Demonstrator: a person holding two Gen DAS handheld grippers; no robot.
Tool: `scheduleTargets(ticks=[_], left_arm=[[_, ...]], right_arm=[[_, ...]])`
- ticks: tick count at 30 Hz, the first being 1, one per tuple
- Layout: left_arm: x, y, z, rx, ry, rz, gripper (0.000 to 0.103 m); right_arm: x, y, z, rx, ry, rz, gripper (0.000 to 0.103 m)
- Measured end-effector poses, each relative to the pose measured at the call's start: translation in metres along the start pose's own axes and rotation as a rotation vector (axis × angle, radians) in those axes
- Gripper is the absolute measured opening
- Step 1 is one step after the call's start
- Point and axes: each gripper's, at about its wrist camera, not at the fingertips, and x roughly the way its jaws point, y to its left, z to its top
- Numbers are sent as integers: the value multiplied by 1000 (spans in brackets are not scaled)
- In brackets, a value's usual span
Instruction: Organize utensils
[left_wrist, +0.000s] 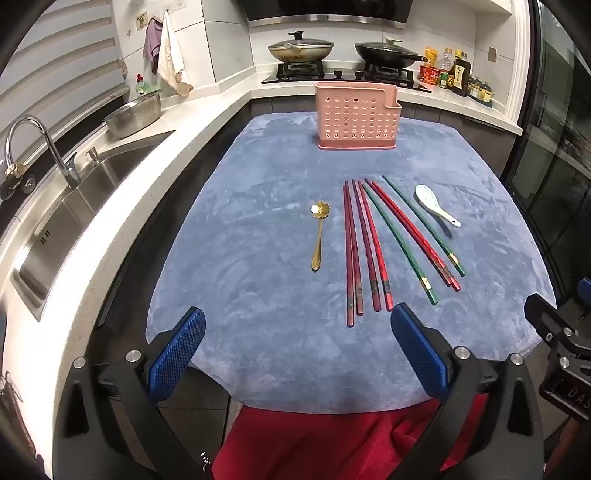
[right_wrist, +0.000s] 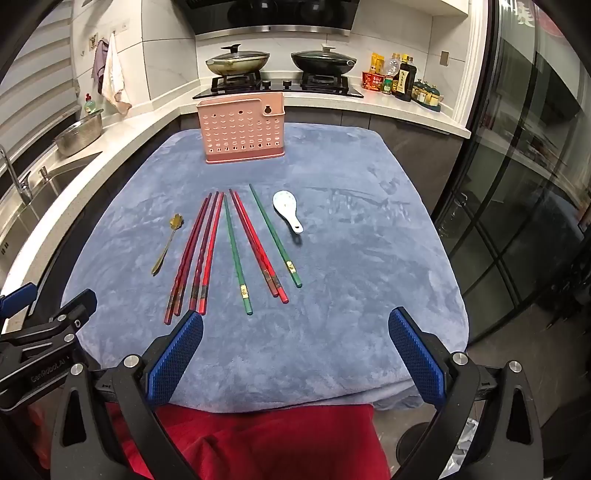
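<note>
Right now both tongs stand wide apart with nothing between their blue pads. The left gripper (left_wrist: 297, 354) hovers over the near edge of the blue cloth (left_wrist: 258, 206), and the right gripper (right_wrist: 295, 356) hangs beside it at the same edge.

Ahead of the left gripper's right pad lie the red chopsticks (left_wrist: 364, 251), fanned out with two green chopsticks (left_wrist: 399, 245) mixed among them. The gold spoon (left_wrist: 317, 236) lies ahead between the left gripper's pads, just left of the chopsticks. The white ceramic spoon (right_wrist: 287, 211) lies ahead of the right gripper, just right of the chopsticks. Farther ahead of both, at the cloth's far edge, stands the pink utensil holder (right_wrist: 242, 127), upright and well apart from the utensils.
</note>
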Motion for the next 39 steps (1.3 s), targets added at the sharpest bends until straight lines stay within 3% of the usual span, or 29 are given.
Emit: scheduleTargets(ticks=[39], left_arm=[[-5, 5, 1, 2, -1, 11, 96]], right_arm=[[-1, 2, -1, -7, -6, -7, 96]])
